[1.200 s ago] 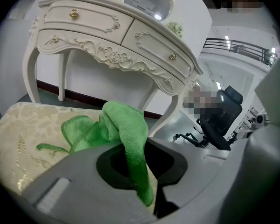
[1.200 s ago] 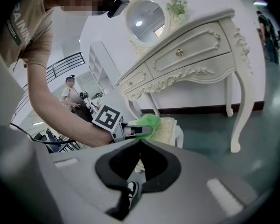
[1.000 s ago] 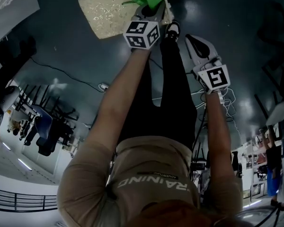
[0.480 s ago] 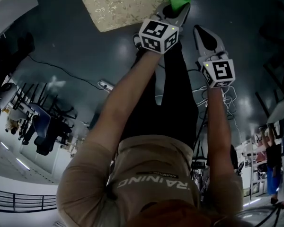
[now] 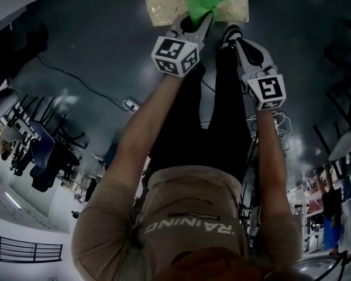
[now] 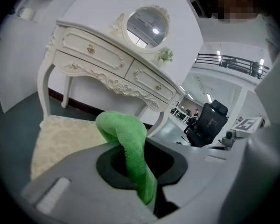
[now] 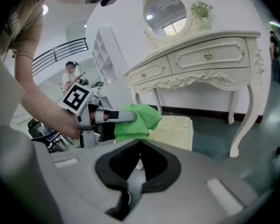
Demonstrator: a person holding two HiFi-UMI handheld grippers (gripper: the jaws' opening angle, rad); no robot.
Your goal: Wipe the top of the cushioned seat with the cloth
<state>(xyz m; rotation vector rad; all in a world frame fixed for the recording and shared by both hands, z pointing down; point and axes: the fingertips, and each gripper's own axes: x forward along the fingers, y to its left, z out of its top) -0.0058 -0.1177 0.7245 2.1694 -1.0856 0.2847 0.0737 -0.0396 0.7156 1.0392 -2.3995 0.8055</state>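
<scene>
The cloth (image 5: 206,3) at top centre is bright green. The cushioned seat (image 5: 164,2) under it is pale cream with a faint speckled pattern. The left gripper (image 5: 200,21) and right gripper (image 7: 140,148) are grey, each with a white cube (image 5: 175,55) printed with black squares. The dressing table (image 6: 107,64) is ivory with gold knobs (image 6: 89,49). The floor (image 5: 76,40) is dark blue-grey. The person's shirt (image 5: 187,215) is tan and the trousers (image 5: 222,127) are black.

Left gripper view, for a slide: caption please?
Left gripper holds a green cloth at the cream cushioned seat, ornate white dressing table behind.
</scene>
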